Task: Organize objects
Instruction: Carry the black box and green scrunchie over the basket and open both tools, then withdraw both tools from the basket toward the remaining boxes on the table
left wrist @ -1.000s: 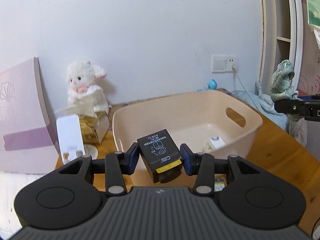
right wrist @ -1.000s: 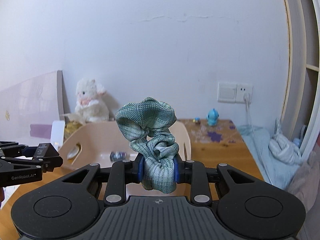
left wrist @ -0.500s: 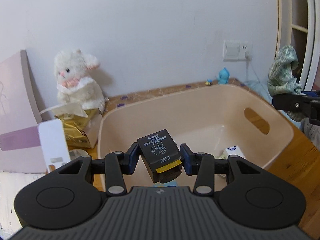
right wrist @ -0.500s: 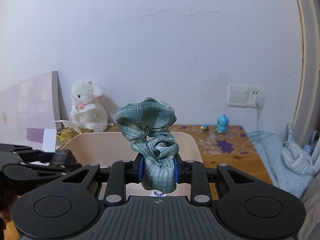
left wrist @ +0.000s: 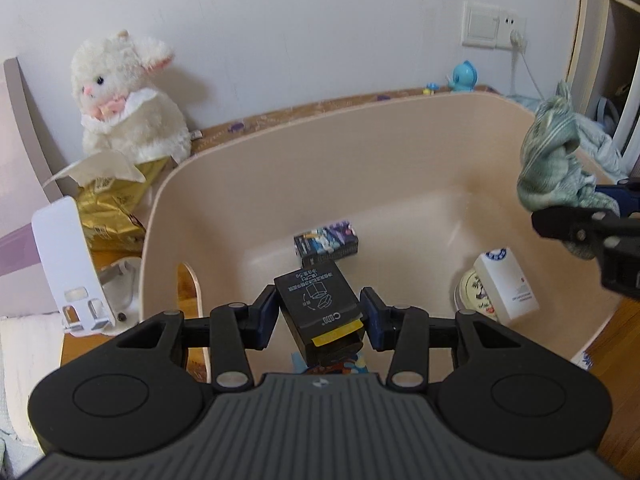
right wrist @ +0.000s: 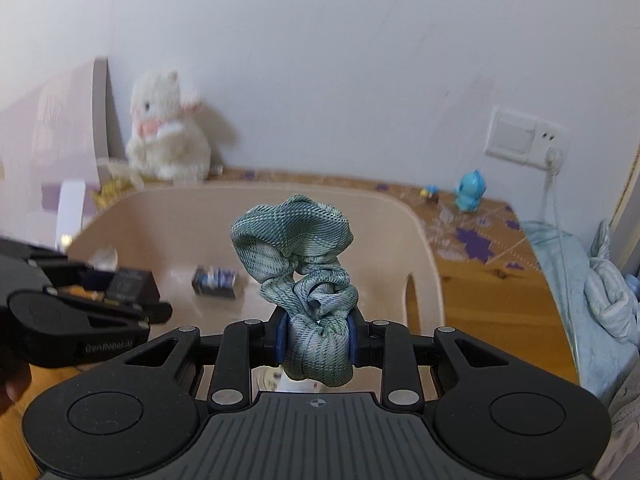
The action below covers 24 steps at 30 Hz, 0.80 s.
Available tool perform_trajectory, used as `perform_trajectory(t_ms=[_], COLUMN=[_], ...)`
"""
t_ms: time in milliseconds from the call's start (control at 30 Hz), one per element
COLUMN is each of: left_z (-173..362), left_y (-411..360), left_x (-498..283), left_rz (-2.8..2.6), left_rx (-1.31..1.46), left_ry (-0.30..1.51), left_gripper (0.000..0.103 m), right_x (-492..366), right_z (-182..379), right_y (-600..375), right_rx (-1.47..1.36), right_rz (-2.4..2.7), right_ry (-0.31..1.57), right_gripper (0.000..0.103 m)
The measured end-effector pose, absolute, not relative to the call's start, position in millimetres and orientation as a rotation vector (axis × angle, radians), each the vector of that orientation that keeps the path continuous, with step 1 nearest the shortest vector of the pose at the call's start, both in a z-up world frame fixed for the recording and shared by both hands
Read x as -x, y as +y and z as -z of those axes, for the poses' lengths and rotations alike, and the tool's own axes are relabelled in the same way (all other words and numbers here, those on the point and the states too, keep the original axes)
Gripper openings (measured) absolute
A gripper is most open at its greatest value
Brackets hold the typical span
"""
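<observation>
My left gripper [left wrist: 320,316] is shut on a small black box [left wrist: 318,306] with a yellow strip and holds it above the near side of the beige plastic basket [left wrist: 384,128]. My right gripper [right wrist: 316,340] is shut on a green plaid scrunchie [right wrist: 298,248] over the basket's right side; the scrunchie also shows in the left wrist view [left wrist: 554,164]. In the basket lie a small dark printed box [left wrist: 326,242], a white carton [left wrist: 506,282] and a round tin [left wrist: 474,294].
A white plush rabbit [left wrist: 128,100] sits against the wall behind a gold tissue pack [left wrist: 108,208]. A white stand [left wrist: 70,268] is left of the basket. A blue figurine [right wrist: 472,190] and light blue cloth [right wrist: 580,280] lie to the right on the wooden table [right wrist: 488,292].
Both grippers have moved forward and tipped down over the basket. Its inside and contents now show. Both still hold their objects.
</observation>
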<state>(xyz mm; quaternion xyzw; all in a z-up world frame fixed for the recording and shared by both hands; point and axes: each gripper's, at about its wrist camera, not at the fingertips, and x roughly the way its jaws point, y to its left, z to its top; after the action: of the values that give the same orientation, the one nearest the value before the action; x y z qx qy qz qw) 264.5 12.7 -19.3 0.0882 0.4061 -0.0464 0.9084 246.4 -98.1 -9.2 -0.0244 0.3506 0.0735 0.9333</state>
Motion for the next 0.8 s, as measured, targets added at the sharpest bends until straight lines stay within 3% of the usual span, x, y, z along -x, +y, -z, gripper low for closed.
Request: perform_trajectory(t_ms=[200, 367, 433, 467, 600, 800], left_z=[19.9, 13.9, 9.2, 6.3, -5.6, -20.6], left_y=[8.8, 8.7, 11.3, 12.4, 16.0, 18.9], left_x=[-264.5, -260.0, -256.9, -254.4, -244.3, -223.4], left_rz=[0.09, 0.089, 0.093, 0.089, 0.083, 0.075], left_rx=[-0.188, -0.178, -0.157, -0.147, -0.129, -0.129], left_ry=[0.857, 0.827, 0.809, 0.792, 0.75, 0.71], left_gripper=[0.047, 0.049, 0.065, 0.074, 0.075, 0.076], right_x=[-254.1, -247.2, -241.9, -239.0, -224.7, -201.5], right_z=[22.4, 23.7, 18.0, 14.9, -0.4, -19.8], right_y=[-92.0, -88.2, -88.3, -88.3, -90.7, -96.7], right_rx=[0.04, 0.031, 0.029, 0.028, 0.02, 0.011], right_rz=[-0.17, -0.169, -0.161, -0.158, -0.144, -0.132], right_ry=[0.793, 0.78, 0.756, 0.743, 0.692, 0.634], right_gripper=[0.03, 0.058, 0.074, 0.076, 0.095, 0.103])
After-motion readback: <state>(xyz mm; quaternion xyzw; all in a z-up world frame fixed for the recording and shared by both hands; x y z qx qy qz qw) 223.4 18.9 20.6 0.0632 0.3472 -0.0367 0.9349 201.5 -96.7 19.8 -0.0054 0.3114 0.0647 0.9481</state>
